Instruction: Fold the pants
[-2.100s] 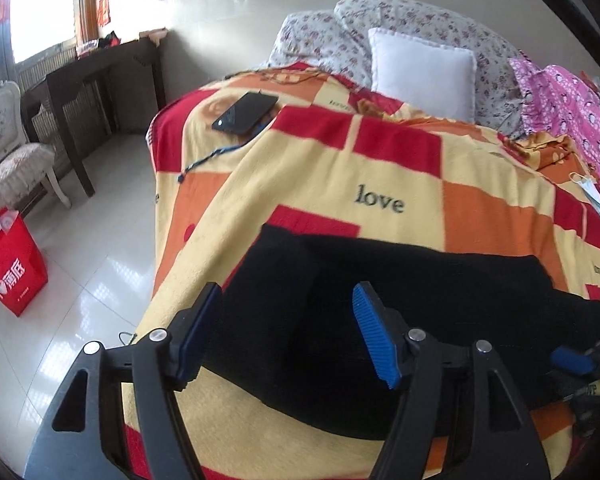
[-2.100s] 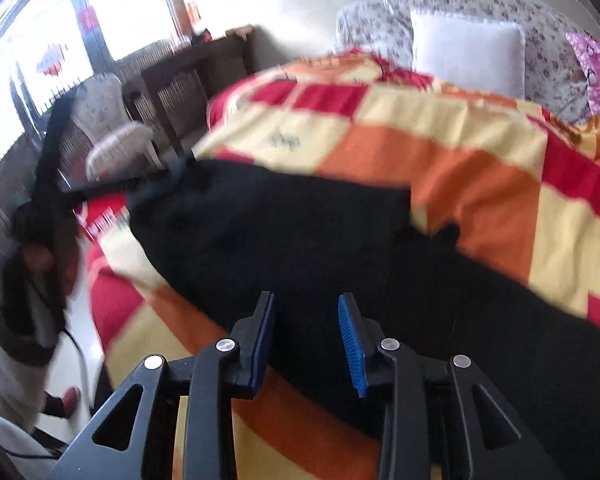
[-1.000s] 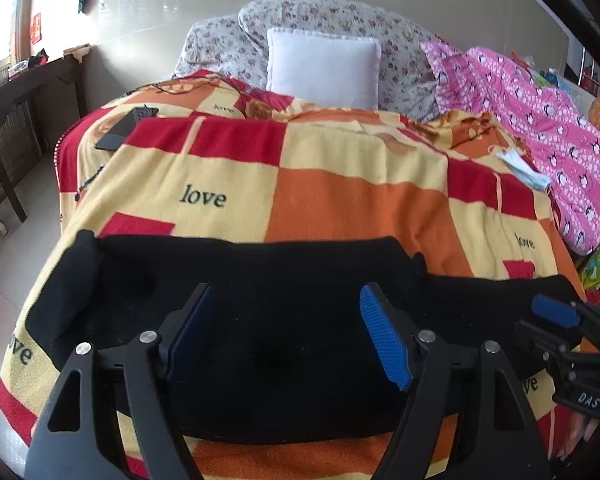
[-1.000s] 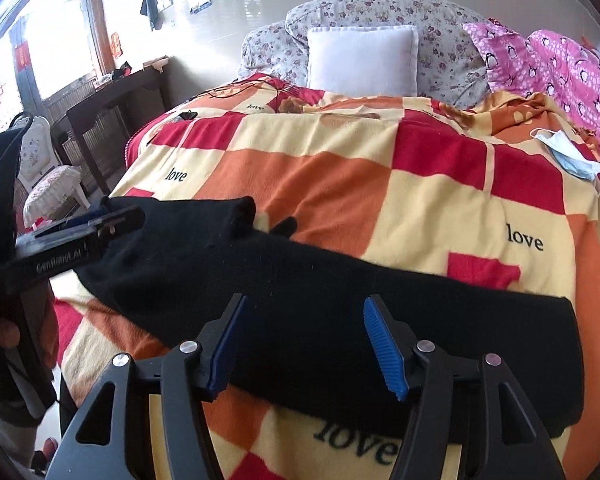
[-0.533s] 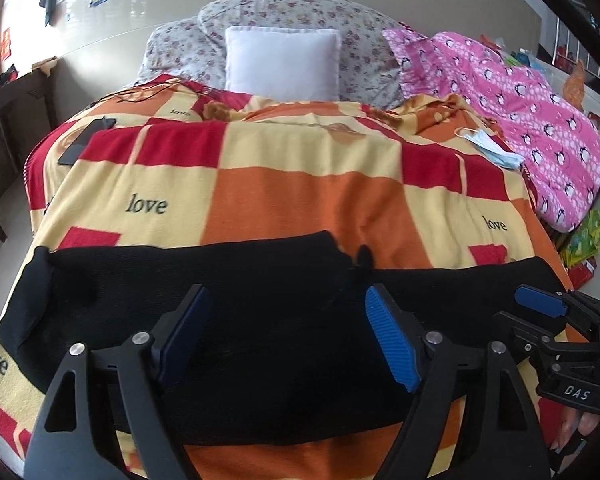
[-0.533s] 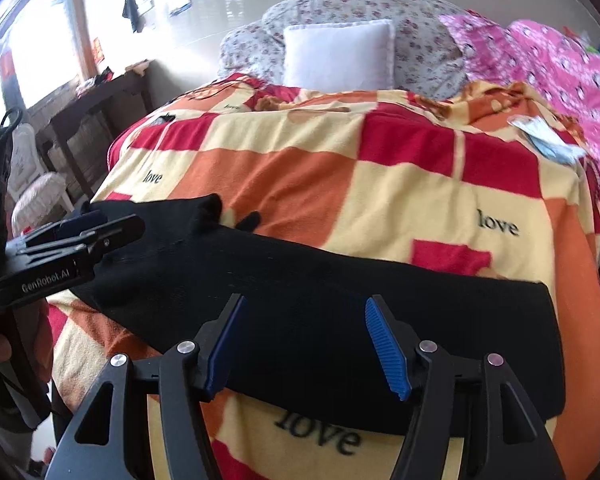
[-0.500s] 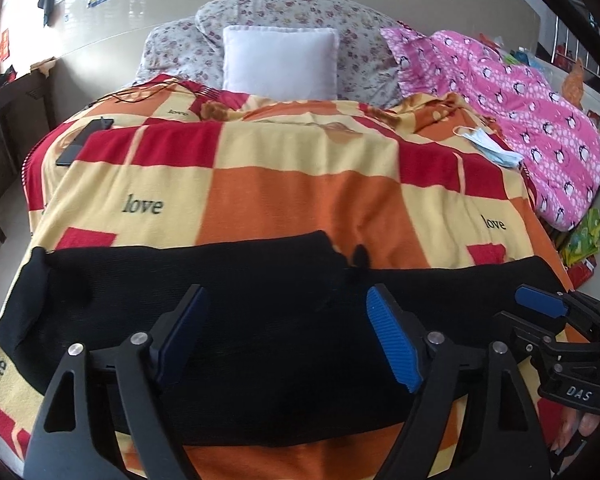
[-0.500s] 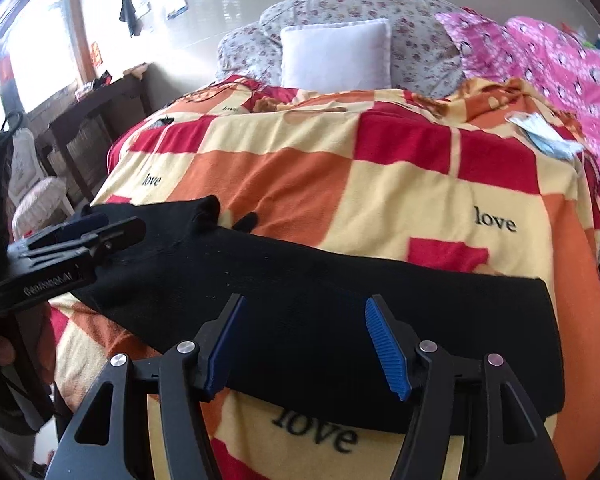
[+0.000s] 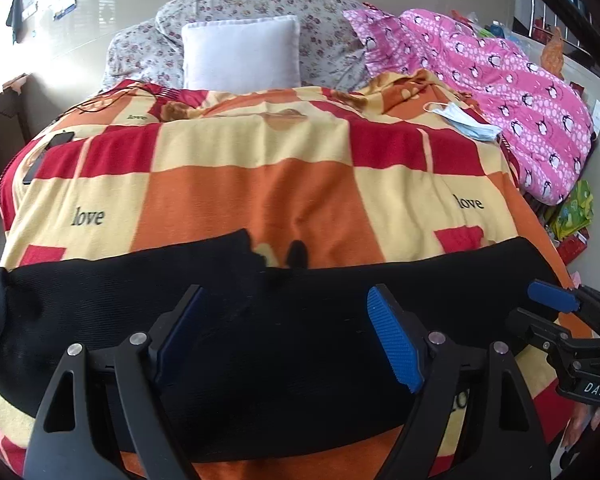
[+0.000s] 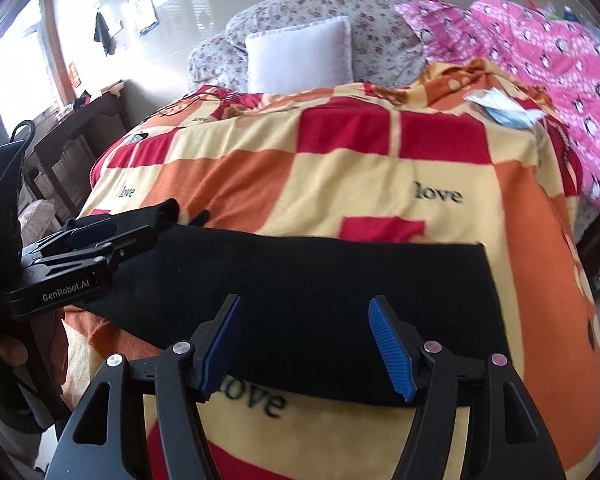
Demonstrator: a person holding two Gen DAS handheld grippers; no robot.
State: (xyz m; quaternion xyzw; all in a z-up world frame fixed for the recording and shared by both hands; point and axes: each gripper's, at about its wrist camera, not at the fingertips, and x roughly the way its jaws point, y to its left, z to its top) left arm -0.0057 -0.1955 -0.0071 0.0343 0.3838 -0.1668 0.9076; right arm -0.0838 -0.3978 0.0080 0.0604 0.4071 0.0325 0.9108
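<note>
Black pants [image 9: 300, 332] lie flat in a long band across the near end of the bed, legs laid one over the other. They also show in the right wrist view [image 10: 340, 280]. My left gripper [image 9: 288, 336] is open and empty, hovering above the pants' middle. My right gripper [image 10: 306, 344] is open and empty above the pants' near edge toward their right end. The right gripper also shows at the right edge of the left wrist view [image 9: 560, 320]. The left gripper shows at the left of the right wrist view [image 10: 100, 248].
A checked red, orange and yellow blanket [image 9: 260, 184] covers the bed. A white pillow [image 9: 240, 56] and floral pillows lie at the head. A pink quilt [image 9: 500, 80] and a face mask [image 9: 464, 120] lie at the right. A phone [image 9: 60, 138] lies at the far left.
Both grippers have swung from the left end of the pants to face the bed's head, and the right gripper has opened wider. In the last half second both shifted slightly right. The pants lie still.
</note>
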